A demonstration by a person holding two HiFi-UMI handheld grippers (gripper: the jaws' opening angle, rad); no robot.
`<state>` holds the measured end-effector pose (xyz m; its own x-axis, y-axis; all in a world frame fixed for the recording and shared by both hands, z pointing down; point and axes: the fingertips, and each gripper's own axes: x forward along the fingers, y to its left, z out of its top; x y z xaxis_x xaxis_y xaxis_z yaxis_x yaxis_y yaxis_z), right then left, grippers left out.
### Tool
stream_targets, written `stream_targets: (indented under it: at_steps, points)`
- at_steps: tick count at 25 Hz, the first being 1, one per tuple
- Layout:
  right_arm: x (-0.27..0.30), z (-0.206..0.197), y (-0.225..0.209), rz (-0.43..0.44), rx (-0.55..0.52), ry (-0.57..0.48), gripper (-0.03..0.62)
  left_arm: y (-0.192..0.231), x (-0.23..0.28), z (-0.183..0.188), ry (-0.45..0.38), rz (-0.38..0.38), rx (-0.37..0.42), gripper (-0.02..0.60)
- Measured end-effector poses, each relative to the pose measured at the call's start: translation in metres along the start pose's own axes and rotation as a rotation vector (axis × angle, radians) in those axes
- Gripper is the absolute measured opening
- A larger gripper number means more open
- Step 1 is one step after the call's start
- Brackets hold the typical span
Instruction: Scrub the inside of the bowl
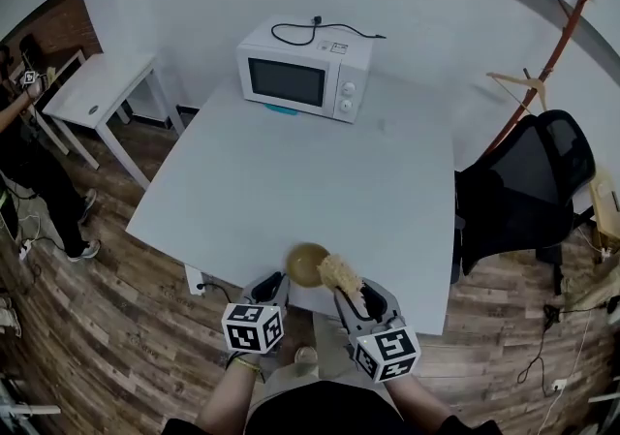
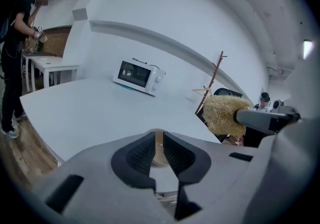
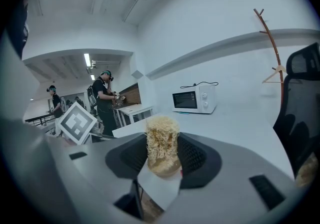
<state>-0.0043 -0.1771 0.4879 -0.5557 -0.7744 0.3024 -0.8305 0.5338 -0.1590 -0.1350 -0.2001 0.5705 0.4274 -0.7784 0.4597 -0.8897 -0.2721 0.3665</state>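
- Bowl (image 1: 303,264): tan, at the near edge of the white table (image 1: 291,171), lower centre of the head view. Whether it rests on the tabletop cannot be told.
- Left gripper (image 1: 277,280): low in the frame, just left of the bowl. In its own view the left gripper (image 2: 159,143) has its jaws drawn almost together, with the thin bowl (image 2: 159,152) rim pinched between the ribbed pads.
- Right gripper (image 1: 351,295): low in the frame, just right of the bowl. In its own view the right gripper (image 3: 164,154) is clamped on a scrubber (image 3: 161,140) that stands upright between the pads.
- Scrubber (image 1: 341,271): pale, fibrous, overlapping the bowl's right rim in the head view. Contact with the inside of the bowl cannot be confirmed.
- The left gripper view shows the scrubber (image 2: 224,114) at centre right of the frame, on the end of the right gripper's grey body.
- Microwave (image 1: 305,70): white, door closed, at the far end of the table, upper centre, well apart from the bowl. A black cable (image 1: 315,31) lies on its top.
- Chair (image 1: 523,191): black, beside the table's right edge.
- Coat stand (image 1: 557,46): reddish wood, upper right, against the wall.
- Desk (image 1: 97,89): small, white, upper left, with a person (image 1: 29,162) standing at the left edge.
- Floor (image 1: 116,288): wood plank.
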Motion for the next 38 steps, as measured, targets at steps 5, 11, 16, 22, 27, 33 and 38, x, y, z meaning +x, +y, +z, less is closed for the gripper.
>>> stream_targets:
  at_steps: [5, 11, 16, 22, 27, 33, 38]
  points:
    - [0.016, -0.010, -0.011, 0.019, 0.011, 0.036, 0.172, 0.012, 0.029, -0.013, 0.054, -0.046, -0.161, 0.150]
    - [0.030, -0.014, -0.026, 0.023, 0.031, 0.061, 0.172, 0.035, 0.059, -0.031, 0.127, -0.044, -0.287, 0.150]
    - [0.037, -0.020, -0.036, 0.023, 0.040, 0.085, 0.172, 0.041, 0.079, -0.038, 0.157, -0.054, -0.343, 0.123]
    - [0.044, -0.022, -0.042, 0.027, 0.036, 0.097, 0.172, 0.045, 0.085, -0.038, 0.156, -0.045, -0.373, 0.052]
    - [0.046, -0.027, -0.035, 0.047, 0.027, 0.113, 0.172, 0.043, 0.075, -0.025, 0.117, -0.016, -0.317, 0.034]
    - [0.049, -0.026, -0.013, 0.088, -0.030, 0.123, 0.172, 0.029, 0.057, -0.011, 0.078, -0.010, -0.260, 0.034]
    - [0.050, -0.030, 0.005, 0.108, -0.121, 0.163, 0.172, 0.011, 0.036, 0.002, 0.025, -0.022, -0.223, 0.034]
